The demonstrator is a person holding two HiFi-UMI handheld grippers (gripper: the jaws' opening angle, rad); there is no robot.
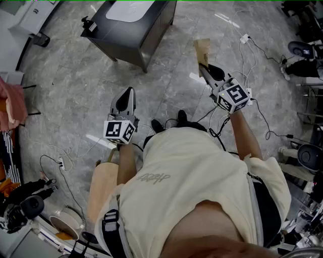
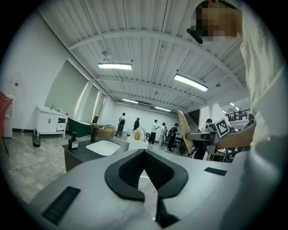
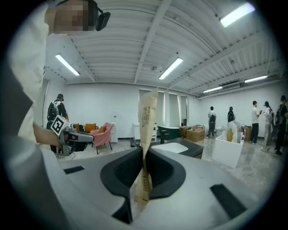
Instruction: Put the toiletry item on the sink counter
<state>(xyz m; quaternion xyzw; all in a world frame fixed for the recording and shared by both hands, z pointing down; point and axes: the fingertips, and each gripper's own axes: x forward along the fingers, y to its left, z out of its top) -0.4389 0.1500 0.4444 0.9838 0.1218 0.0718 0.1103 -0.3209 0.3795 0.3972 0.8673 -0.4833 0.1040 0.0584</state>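
A flat tan packet (image 1: pixel 202 49) with printed text is the toiletry item. My right gripper (image 1: pixel 207 69) is shut on its lower part, and it stands upright between the jaws in the right gripper view (image 3: pixel 147 117). The dark sink counter (image 1: pixel 151 30) with a white basin (image 1: pixel 130 10) stands on the floor ahead, some way beyond both grippers. It also appears in the left gripper view (image 2: pixel 81 155) and the right gripper view (image 3: pixel 198 150). My left gripper (image 1: pixel 126 97) is level with my waist, its jaws together with nothing between them (image 2: pixel 145 153).
A black pump bottle (image 2: pixel 73 141) stands on the counter's left corner. Cables and a power strip (image 1: pixel 246 38) lie on the grey floor to the right. A white bin (image 3: pixel 227 150) and several people stand beyond the counter. A pink chair (image 3: pixel 102 134) is further back.
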